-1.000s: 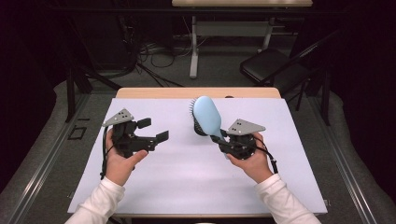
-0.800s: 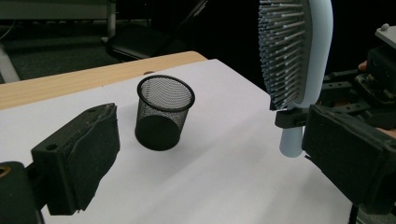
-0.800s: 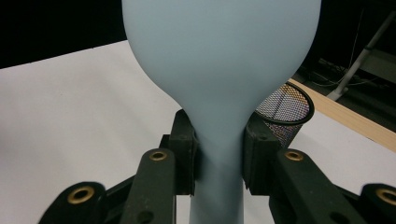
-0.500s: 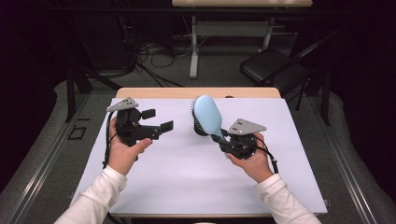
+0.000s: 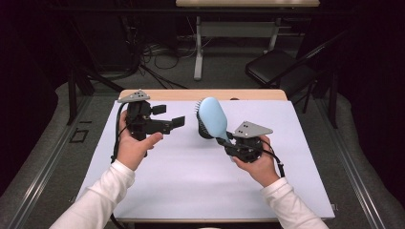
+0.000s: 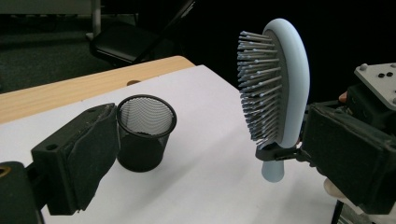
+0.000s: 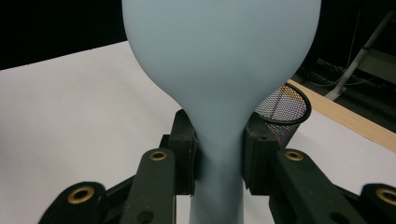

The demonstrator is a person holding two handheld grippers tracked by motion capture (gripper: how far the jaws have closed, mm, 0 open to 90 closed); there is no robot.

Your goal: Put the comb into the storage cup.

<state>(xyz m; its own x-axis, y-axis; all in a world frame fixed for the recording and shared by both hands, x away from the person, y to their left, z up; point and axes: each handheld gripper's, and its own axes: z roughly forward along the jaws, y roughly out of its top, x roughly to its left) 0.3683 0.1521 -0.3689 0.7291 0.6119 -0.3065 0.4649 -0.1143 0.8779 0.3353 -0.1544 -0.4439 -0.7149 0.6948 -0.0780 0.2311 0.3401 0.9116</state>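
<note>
While the pale blue hairbrush (image 5: 213, 118) blocks much of the black mesh cup (image 5: 205, 131) in the high view, only a dark sliver of the cup shows behind the brush head; the left gripper view gives the cup (image 6: 142, 133) whole, a round wire-mesh pot standing upright on the white table cover (image 5: 191, 181), and nothing can be seen in the part of its inside that faces the camera; in the right gripper view the cup's (image 7: 284, 112) rim peeks out from behind the brush, the rest cut off; the brush (image 7: 219, 70) fills the upper frame there, its top beyond the edge. The right gripper (image 5: 232, 142) pinches the brush by its narrow neck, black pads pressed on either side, the head raised above the table just in front of the cup; the bristle face, grey pins set in a dark bed (image 6: 261, 84), turns toward the left gripper (image 5: 167, 117); the back is a smooth matt oval. The left gripper is held above the table with its jaws spread, nothing between them; its foam-like pads look worn at the edges. A wooden table edge (image 5: 200, 94) runs behind the cover.
</note>
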